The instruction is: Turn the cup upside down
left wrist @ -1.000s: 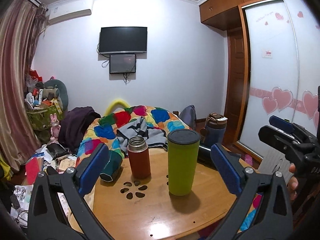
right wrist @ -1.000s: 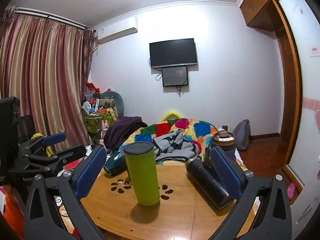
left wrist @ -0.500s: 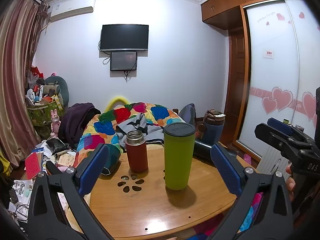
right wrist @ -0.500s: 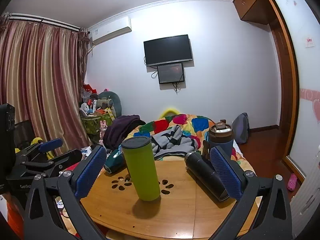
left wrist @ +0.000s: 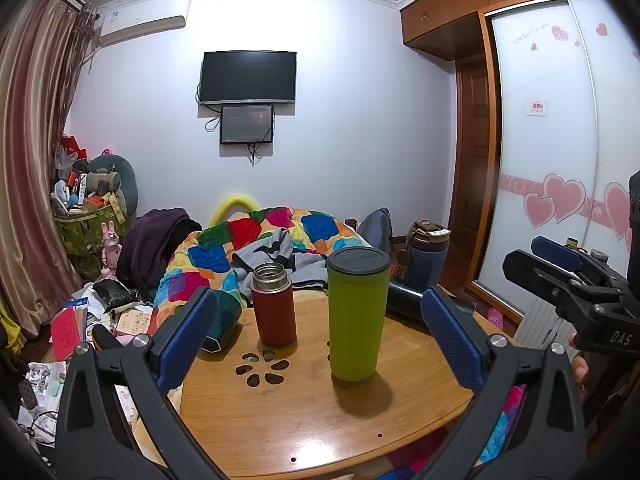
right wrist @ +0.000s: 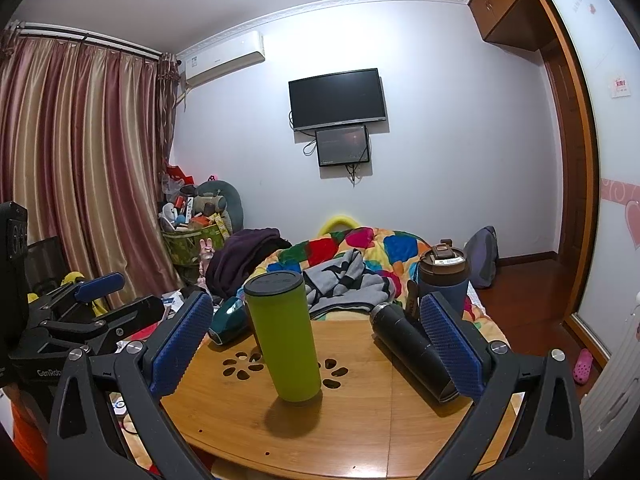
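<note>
A tall green cup [left wrist: 357, 314] with a dark lid end up stands on the round wooden table [left wrist: 304, 420]; it also shows in the right wrist view [right wrist: 285, 334]. My left gripper [left wrist: 320, 330] is open and empty, its blue pads wide apart, short of the cup. My right gripper [right wrist: 316, 342] is open and empty, with the cup between and beyond its pads. Each gripper shows in the other's view: the right one [left wrist: 560, 276] at the right edge, the left one [right wrist: 96, 300] at the left edge.
A red flask [left wrist: 274, 304] stands left of the green cup. A teal cup [left wrist: 222, 318] lies at the table's far left. A black bottle [right wrist: 416, 354] lies on its side at right, a blue tumbler [right wrist: 442, 278] behind it. A bed with a colourful quilt [left wrist: 256, 248] lies beyond.
Both grippers have drawn back and risen slightly, so the table and cups sit a little farther off and lower in view. Both stay open. The cups have not moved.
</note>
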Action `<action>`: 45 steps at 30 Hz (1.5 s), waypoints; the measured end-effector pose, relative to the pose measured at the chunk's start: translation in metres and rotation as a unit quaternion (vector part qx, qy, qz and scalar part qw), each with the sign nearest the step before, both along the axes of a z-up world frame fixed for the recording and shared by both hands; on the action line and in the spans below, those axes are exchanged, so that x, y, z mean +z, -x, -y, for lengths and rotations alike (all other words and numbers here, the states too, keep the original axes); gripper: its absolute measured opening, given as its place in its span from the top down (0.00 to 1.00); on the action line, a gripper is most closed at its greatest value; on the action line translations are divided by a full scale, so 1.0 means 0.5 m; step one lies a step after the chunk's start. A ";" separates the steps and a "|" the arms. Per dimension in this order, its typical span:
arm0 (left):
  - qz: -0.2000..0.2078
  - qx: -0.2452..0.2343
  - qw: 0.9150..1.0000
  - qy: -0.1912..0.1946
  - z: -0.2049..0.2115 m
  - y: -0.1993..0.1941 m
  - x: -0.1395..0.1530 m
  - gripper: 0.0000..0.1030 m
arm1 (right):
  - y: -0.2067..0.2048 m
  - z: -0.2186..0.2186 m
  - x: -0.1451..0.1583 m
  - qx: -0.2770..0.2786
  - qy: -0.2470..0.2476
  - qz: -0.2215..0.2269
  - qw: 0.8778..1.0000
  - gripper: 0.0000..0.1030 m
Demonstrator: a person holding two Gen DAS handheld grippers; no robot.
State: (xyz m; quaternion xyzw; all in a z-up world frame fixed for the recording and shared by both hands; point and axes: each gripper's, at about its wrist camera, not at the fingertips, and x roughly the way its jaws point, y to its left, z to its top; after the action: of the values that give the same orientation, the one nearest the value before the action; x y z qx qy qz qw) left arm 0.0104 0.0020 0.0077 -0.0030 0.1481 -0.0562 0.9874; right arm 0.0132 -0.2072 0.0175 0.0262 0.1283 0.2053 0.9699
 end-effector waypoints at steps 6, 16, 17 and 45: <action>0.001 -0.002 1.000 0.000 0.000 0.002 0.001 0.00 | 0.000 -0.004 -0.002 0.001 0.000 0.001 1.000 0.00; 0.002 -0.003 1.000 0.001 -0.003 0.005 0.004 0.00 | 0.000 -0.005 -0.004 0.001 0.000 0.001 1.000 0.00; 0.002 -0.003 1.000 0.001 -0.003 0.005 0.004 0.00 | 0.000 -0.005 -0.003 0.001 0.000 0.001 1.000 0.00; -0.002 -0.021 1.000 0.004 0.002 0.003 0.002 0.00 | -0.003 -0.007 -0.005 0.003 -0.001 0.002 1.000 0.00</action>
State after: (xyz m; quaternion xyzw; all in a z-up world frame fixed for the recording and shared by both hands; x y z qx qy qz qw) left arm 0.0090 0.0011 0.0089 -0.0036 0.1500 -0.0771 0.9857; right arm 0.0149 -0.2036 0.0152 0.0267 0.1266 0.2080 0.9695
